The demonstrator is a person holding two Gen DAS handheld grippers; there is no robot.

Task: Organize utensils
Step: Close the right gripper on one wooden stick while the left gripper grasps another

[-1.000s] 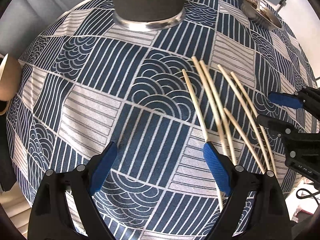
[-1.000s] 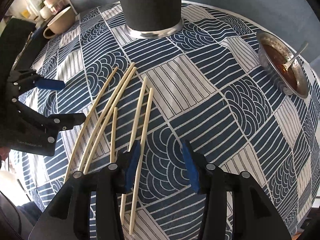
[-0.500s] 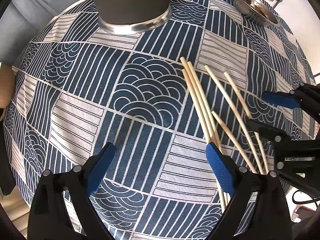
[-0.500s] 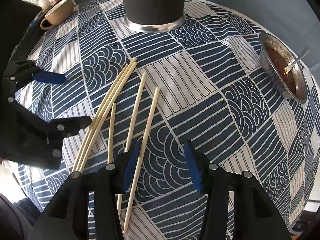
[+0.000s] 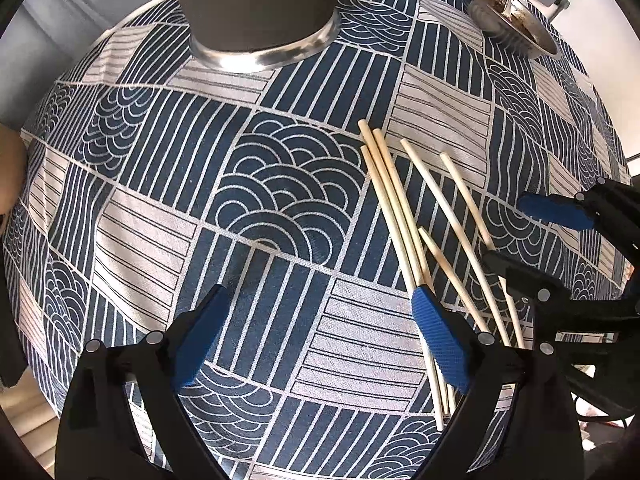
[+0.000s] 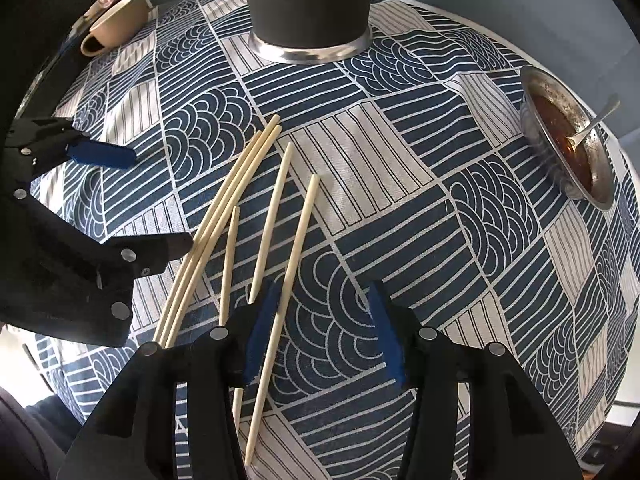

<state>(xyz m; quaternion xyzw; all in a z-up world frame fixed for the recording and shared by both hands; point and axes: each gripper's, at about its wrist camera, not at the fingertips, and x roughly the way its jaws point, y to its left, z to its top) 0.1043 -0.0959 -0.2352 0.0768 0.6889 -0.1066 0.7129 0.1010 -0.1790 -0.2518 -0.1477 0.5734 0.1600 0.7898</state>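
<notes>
Several pale wooden chopsticks (image 5: 400, 216) lie fanned on the blue patterned tablecloth (image 5: 280, 200); three of them lie tight together. My left gripper (image 5: 320, 340) points down and is open wide, its right pad touching the left side of that bundle. In the right wrist view the chopsticks (image 6: 224, 216) lie left of centre. My right gripper (image 6: 324, 334) hovers open over the rightmost chopstick (image 6: 300, 236), which runs just inside its left pad with nothing gripped. The left gripper (image 6: 136, 200) shows at the left there. A dark utensil holder (image 6: 308, 4) with a silver base stands behind.
A metal bowl (image 6: 568, 140) with brown sauce and a spoon sits at the right, also the bowl (image 5: 512, 28) at the upper right. A beige cup (image 6: 120, 24) stands at the back left. The holder (image 5: 256, 8) is close ahead. The right gripper (image 5: 536, 240) is beside the chopsticks.
My left gripper slid sideways and pushed the leftmost chopstick against its two neighbours, so the three now lie bundled. The right gripper stayed nearly in place.
</notes>
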